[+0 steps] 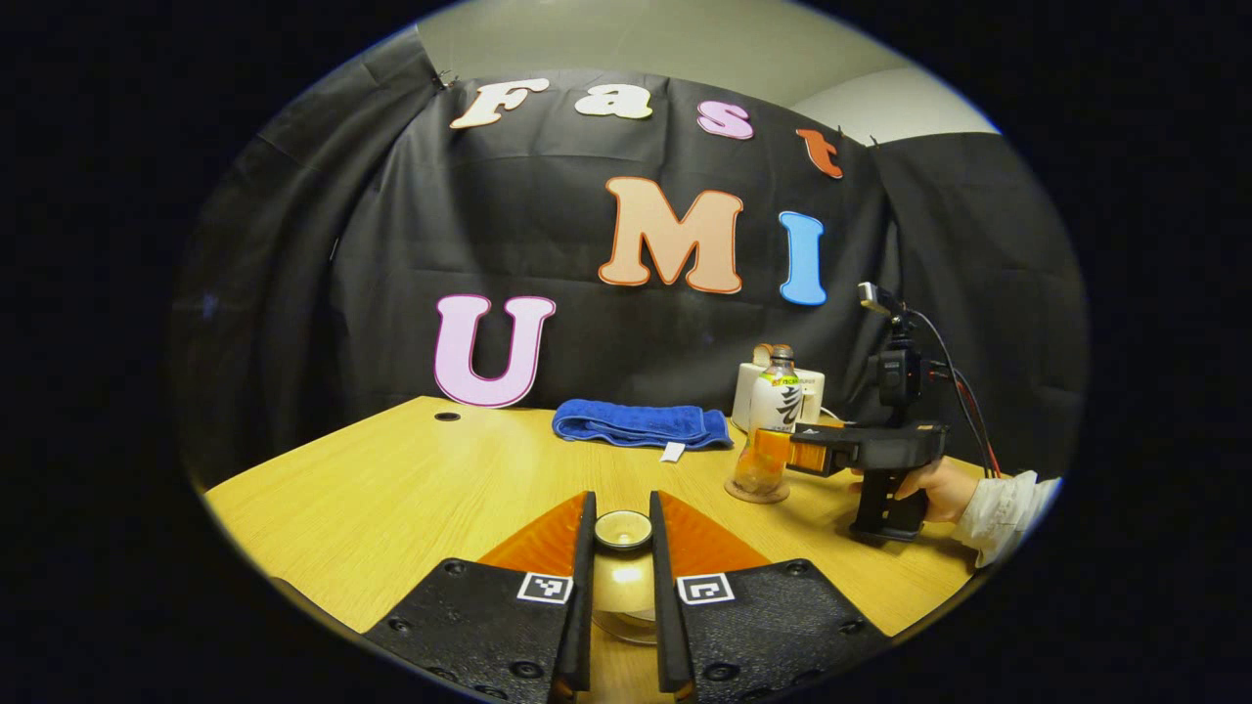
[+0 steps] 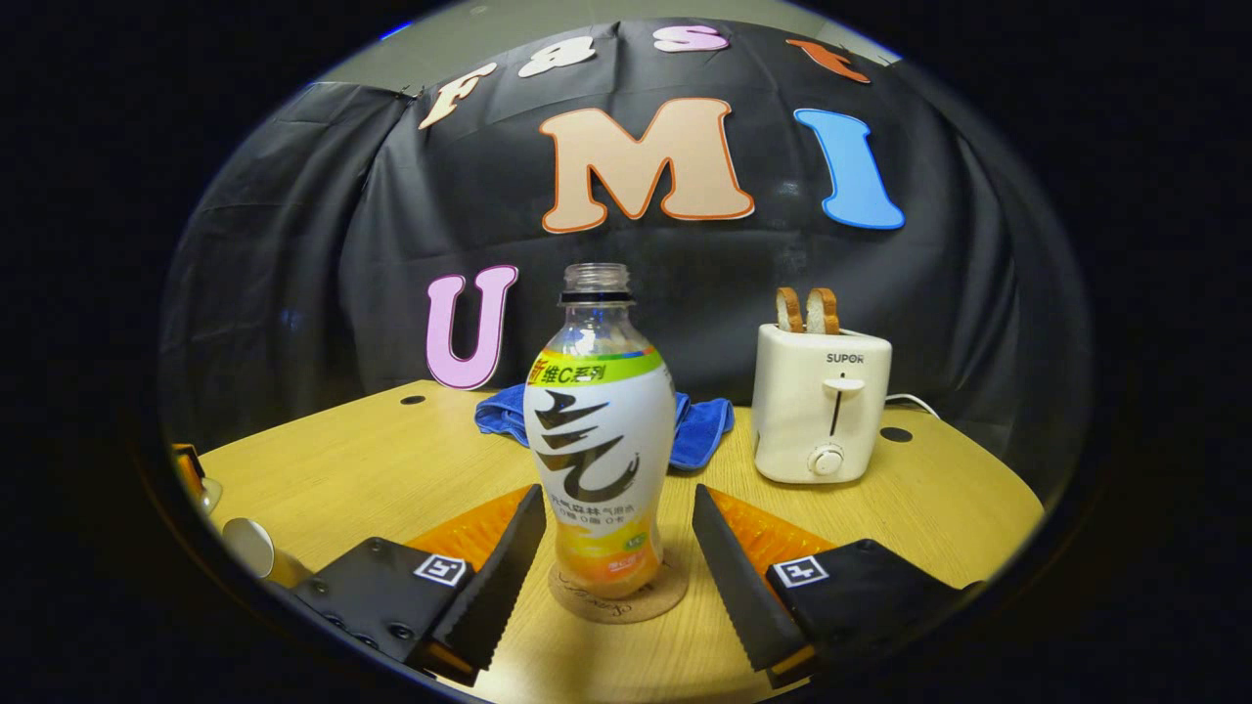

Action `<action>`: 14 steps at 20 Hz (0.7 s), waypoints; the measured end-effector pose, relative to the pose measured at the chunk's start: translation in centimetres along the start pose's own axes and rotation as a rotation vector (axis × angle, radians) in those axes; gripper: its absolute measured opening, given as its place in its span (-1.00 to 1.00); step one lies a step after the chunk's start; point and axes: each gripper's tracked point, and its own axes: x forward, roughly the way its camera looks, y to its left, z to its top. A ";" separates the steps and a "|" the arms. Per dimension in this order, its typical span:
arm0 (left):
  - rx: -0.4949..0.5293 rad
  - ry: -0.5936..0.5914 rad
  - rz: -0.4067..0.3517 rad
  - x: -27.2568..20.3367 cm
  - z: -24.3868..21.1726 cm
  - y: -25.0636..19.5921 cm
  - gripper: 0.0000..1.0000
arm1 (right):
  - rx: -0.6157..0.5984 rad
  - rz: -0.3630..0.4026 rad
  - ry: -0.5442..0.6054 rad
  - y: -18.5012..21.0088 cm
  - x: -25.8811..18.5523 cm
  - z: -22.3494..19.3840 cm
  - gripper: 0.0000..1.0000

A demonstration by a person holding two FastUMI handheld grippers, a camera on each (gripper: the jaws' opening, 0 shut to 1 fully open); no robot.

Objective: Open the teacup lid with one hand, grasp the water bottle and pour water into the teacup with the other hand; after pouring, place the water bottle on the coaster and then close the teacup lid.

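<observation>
Left gripper (image 1: 622,577) fingers clamped on round cream teacup lid knob (image 1: 623,529), right gripper (image 2: 618,557) fingers apart either side of uncapped clear plastic water bottle (image 2: 599,430), bottle upright on round cork coaster (image 2: 618,598), light wooden worktop (image 2: 372,479).

A light wooden table (image 2: 372,469) stands before a black cloth wall (image 2: 293,244), a pale ceiling (image 1: 626,39) above.
</observation>
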 end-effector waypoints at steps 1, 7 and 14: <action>0.005 0.006 -0.004 0.3 -0.3 -0.3 -0.51 | 0.012 0.000 -0.003 -0.2 -0.4 0.0 0.86; 0.034 0.060 -0.019 1.6 -2.1 -1.4 -0.51 | 0.040 -0.007 -0.044 -1.1 -2.7 1.2 0.94; 0.053 0.087 -0.026 2.0 -3.1 -2.4 -0.51 | 0.005 0.006 -0.099 -0.7 -4.6 2.9 0.94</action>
